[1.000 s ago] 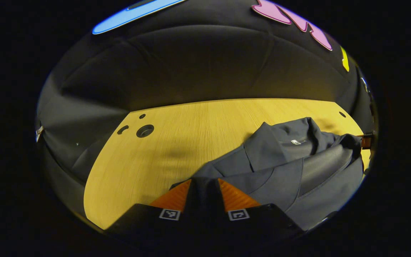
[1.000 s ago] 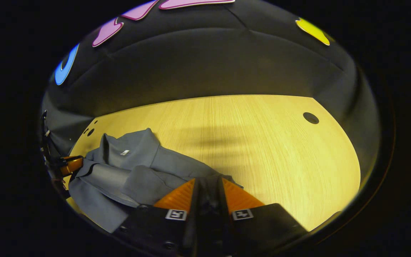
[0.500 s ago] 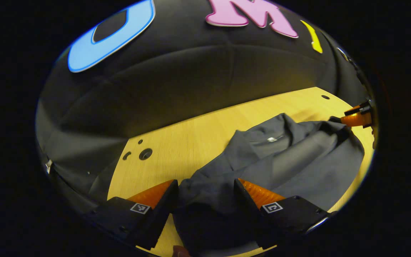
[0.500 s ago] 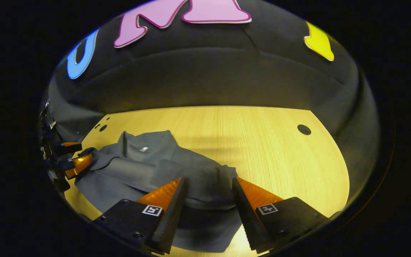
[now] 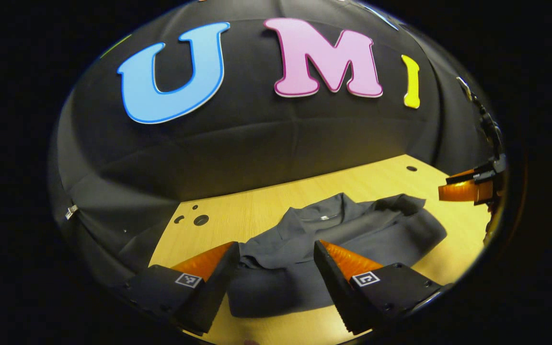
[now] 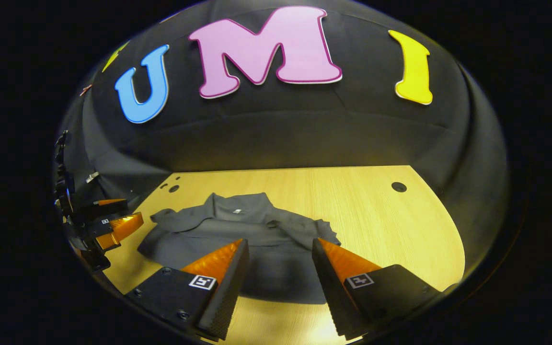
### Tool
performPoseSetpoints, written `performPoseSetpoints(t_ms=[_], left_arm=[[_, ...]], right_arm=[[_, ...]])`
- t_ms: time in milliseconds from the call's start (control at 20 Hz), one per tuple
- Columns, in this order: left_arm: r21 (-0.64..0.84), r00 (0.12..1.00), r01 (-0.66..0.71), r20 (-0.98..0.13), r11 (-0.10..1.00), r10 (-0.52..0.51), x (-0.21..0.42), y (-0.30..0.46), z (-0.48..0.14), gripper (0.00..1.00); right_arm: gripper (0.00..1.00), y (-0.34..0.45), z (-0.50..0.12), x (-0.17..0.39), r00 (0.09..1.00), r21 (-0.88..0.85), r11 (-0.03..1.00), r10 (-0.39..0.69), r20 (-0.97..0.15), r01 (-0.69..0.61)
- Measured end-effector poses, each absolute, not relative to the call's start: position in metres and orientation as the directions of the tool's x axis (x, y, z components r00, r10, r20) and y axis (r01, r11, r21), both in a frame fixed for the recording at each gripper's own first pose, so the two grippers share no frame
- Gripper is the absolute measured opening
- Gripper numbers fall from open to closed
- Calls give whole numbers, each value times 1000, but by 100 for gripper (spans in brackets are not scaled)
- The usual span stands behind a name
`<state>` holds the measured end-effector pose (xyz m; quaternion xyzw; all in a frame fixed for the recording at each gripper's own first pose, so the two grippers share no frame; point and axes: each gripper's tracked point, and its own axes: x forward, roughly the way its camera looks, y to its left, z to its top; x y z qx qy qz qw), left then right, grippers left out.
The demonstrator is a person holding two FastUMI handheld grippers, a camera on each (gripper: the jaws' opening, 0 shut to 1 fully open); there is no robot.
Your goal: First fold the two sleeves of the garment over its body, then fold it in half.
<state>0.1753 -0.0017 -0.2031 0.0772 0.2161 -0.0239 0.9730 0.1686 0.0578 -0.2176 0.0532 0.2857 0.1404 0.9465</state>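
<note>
Garment (image 5: pixel 333 239): dark grey shirt, lying on the desk (image 5: pixel 257 211), collar toward the booth's back wall, hem toward the near edge. Both sleeves appear drawn in over the body; the bundle is compact and somewhat rumpled, wider across than deep. Its long axis runs side to side across both views. In the right gripper view the same garment (image 6: pixel 237 230) sits ahead of and slightly left of centre.

Left gripper (image 5: pixel 276 258): fingers spread wide, holding nothing, raised above the near left part of the cloth, which shows between them.

Right gripper (image 6: pixel 278 258): fingers likewise wide apart and empty, above the near right part. It shows also at the right rim of the left gripper view (image 5: pixel 467 189), clear of the cloth.

Relation governing the next move: hem edge lies nearest, just below and ahead of both pairs of fingers; collar lies farthest. Judged remaining step: fold in half, likely hem carried to collar. Both hands about equally near.

Desk: light wood, with small round holes (image 6: pixel 399 187).
</note>
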Motion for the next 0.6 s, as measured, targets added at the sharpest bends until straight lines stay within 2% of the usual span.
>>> performPoseSetpoints(t_ms=[300,450,600], left_arm=[[46,919,29,-393,999,-8,97,-4,-175,98],[-4,917,-13,-398,1000,10,63,-4,-174,98],[-31,906,-65,-421,997,46,33,0,-184,98]], right_arm=[[84,66,-178,107,810,227,935,351,-470,-273],[89,73,-176,76,805,279,925,367,-467,-260],[89,71,-185,54,807,262,932,351,-476,-251]])
